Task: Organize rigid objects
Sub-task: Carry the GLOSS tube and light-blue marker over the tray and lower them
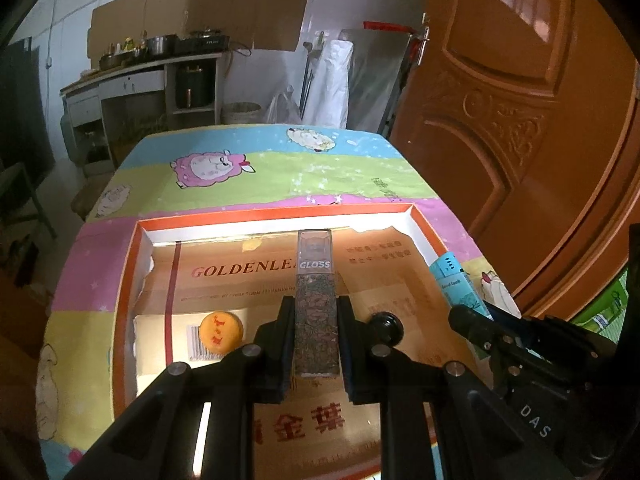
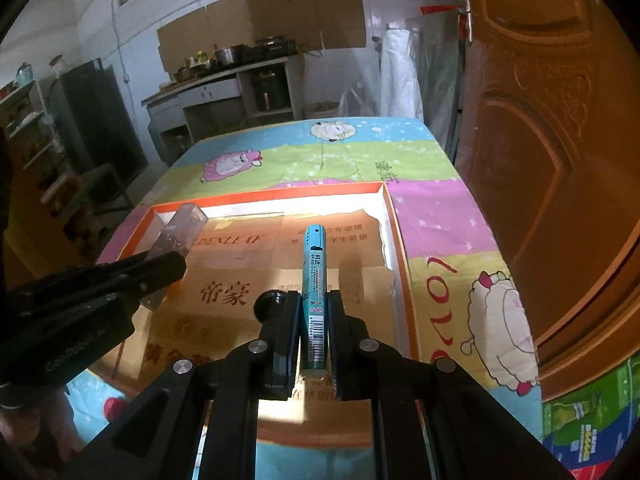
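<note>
While the left gripper (image 1: 316, 312) pinches the GLOSS tube (image 1: 316, 300) and the right gripper (image 2: 314, 312) pinches the teal marker (image 2: 314, 280), both above the shallow orange-rimmed box (image 1: 276, 213), lower each flat onto its floor, clear of the orange cap (image 1: 221, 330) and black cap (image 1: 386, 326), before releasing.

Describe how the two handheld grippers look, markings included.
Both are matte black. The left gripper and right gripper each have two flat fingers on angled linkage bars with round silver pivot pins. The right's body reads "DAS"; the left's carries faint, blurred lettering. No cables visible.
</note>
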Tool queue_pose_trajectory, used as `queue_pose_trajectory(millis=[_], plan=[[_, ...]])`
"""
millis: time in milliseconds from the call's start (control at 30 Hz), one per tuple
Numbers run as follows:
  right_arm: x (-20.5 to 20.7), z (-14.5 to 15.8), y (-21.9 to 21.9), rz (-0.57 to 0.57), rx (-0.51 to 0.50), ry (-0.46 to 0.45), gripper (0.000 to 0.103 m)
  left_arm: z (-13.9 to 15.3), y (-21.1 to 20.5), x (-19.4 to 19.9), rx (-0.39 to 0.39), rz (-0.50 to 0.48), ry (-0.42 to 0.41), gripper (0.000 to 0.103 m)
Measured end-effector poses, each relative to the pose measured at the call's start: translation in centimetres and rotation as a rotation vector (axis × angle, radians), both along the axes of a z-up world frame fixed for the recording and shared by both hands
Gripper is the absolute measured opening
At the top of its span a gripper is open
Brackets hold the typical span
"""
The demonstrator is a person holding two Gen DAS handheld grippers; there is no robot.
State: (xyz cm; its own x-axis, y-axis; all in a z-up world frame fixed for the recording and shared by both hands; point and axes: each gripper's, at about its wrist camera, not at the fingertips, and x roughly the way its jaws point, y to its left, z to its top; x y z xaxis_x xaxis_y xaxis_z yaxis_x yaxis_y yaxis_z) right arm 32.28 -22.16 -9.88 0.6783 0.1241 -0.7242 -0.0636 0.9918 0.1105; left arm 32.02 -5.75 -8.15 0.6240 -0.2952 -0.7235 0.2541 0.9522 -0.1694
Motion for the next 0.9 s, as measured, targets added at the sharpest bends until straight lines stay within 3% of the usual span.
queue_pose_trajectory(millis=[900], plan=[[4.1, -3.1, -1.1, 0.013, 0.011, 0.061, 0.013, -3.4, -1.3, 3.8, 0.025, 0.008, 0.083, 0.02]])
